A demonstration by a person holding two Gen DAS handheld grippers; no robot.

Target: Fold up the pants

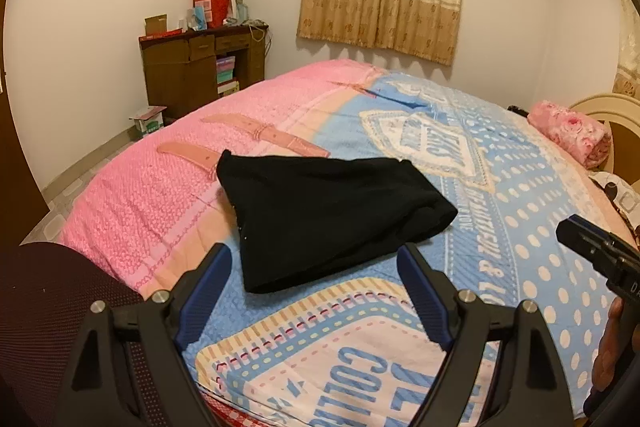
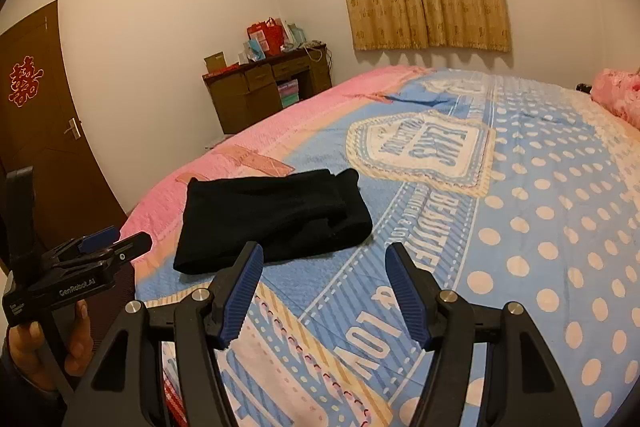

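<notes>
Black pants (image 1: 320, 215) lie folded into a compact bundle on the bed's pink and blue quilt (image 1: 520, 187), near the front edge. They also show in the right wrist view (image 2: 272, 215). My left gripper (image 1: 314, 259) is open and empty, hovering just in front of the pants' near edge. My right gripper (image 2: 324, 259) is open and empty, held above the quilt to the right of the pants and a little nearer than them. The right gripper's body shows at the right edge of the left wrist view (image 1: 596, 251), and the left gripper at the left of the right wrist view (image 2: 80, 259).
A rolled pink blanket (image 1: 568, 131) lies at the bed's head on the right. A brown desk (image 1: 200, 67) with bags and boxes stands against the far wall. A dark red chair back (image 1: 48, 307) is at the lower left. A brown door (image 2: 40, 131) is on the left.
</notes>
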